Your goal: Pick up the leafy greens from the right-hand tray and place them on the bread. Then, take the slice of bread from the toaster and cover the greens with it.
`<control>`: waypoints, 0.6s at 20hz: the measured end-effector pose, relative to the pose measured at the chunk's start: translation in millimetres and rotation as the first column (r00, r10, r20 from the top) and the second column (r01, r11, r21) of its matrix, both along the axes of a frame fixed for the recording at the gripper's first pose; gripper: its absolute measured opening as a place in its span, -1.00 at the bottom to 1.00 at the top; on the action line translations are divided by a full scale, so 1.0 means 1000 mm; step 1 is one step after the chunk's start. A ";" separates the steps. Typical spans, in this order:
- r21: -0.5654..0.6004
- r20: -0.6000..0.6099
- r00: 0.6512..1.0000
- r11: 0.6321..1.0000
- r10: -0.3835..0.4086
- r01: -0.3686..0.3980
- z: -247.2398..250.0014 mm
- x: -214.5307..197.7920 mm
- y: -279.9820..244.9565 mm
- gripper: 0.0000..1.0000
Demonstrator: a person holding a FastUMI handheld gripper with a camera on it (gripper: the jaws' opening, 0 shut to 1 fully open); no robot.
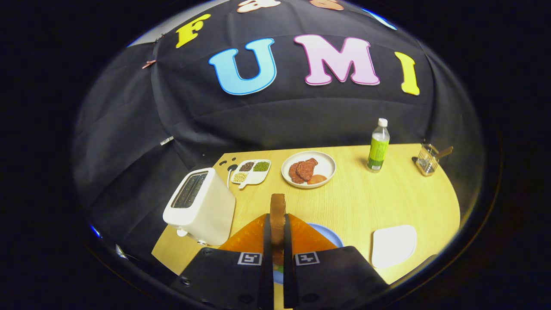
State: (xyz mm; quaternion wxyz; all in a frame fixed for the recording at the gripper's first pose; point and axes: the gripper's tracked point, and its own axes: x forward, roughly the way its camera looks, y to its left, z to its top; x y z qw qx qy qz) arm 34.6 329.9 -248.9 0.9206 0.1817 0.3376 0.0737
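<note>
Lighting even and fairly bright from overhead: desk (366,202) evenly lit, only short soft shadows beside the toaster (200,206) and bottle (379,145). Strong fisheye bowing, far desk edge curved, dimmer toward the sides. Hand-held gripper (277,241), fingers closed on the bread slice (277,215), soft-focus; mid-desk sharp.

Black cloth wall (275,116) draped in soft folds behind, pale wooden table (366,202) with a curved edge in front of it, warm light on the tabletop, dark surroundings
</note>
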 end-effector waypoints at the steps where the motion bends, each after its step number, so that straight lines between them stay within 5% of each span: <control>1: 0.015 -0.006 1.000 1.000 -0.009 0.009 -0.007 -0.002 0.002 -0.74; 8: 0.136 -0.122 0.987 0.983 -0.106 0.122 -0.070 -0.010 0.005 -0.73; 12: 0.106 -0.181 0.970 0.977 -0.165 0.186 -0.104 -0.017 -0.023 -0.73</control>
